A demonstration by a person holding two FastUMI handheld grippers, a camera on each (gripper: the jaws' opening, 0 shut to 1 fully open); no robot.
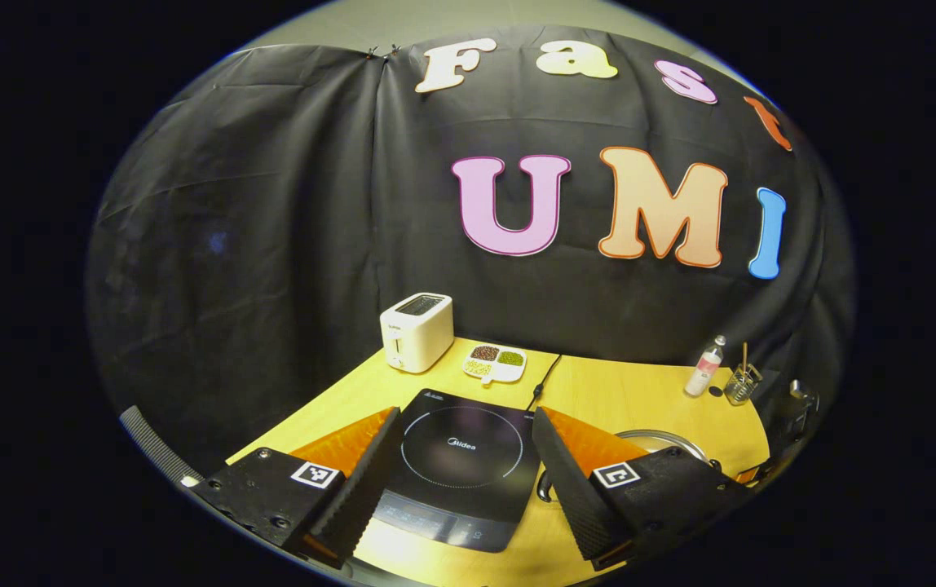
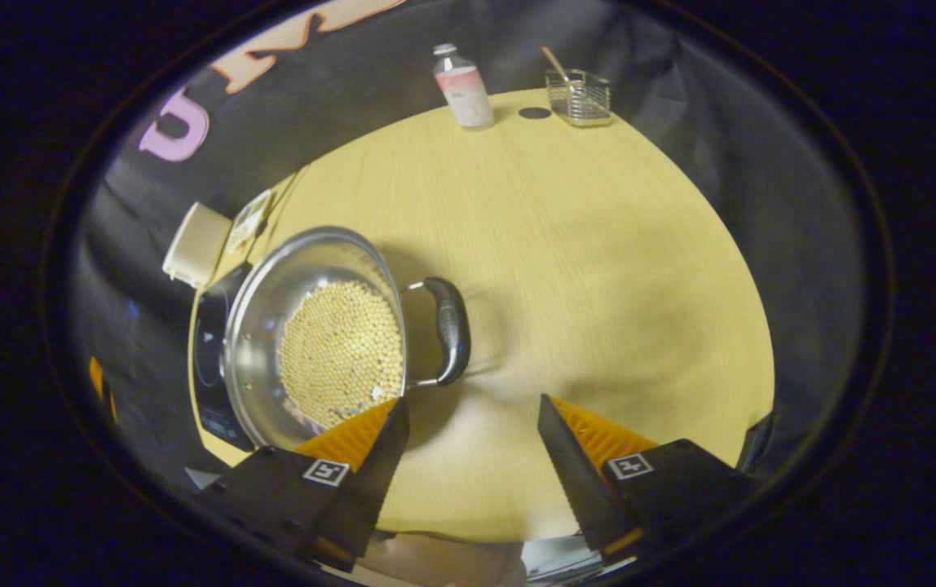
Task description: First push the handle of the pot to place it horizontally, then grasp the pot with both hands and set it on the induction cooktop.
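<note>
The pot (image 2: pixel 317 342), full of pale beans, sits on the tabletop's left part, just beside the cooktop (image 1: pixel 460 465). Both the right gripper (image 2: pixel 472 456) and left gripper (image 1: pixel 464 481) are spread wide and empty. The handle (image 2: pixel 448 330) appears unpushed; I'd nudge it with one finger's side, slowly, keeping the pot from sliding and the beans from spilling.

We are seeing the pot (image 2: pixel 313 334), a shiny steel pan, sitting upright at the left centre of the right gripper view, its base covered with small pale yellow beads. Its dark loop handle (image 2: pixel 448 330) is sticking out toward the frame's centre. The induction cooktop (image 1: pixel 461 465), black and flat with a ring marking, is lying at the lower centre of the left gripper view.
</note>
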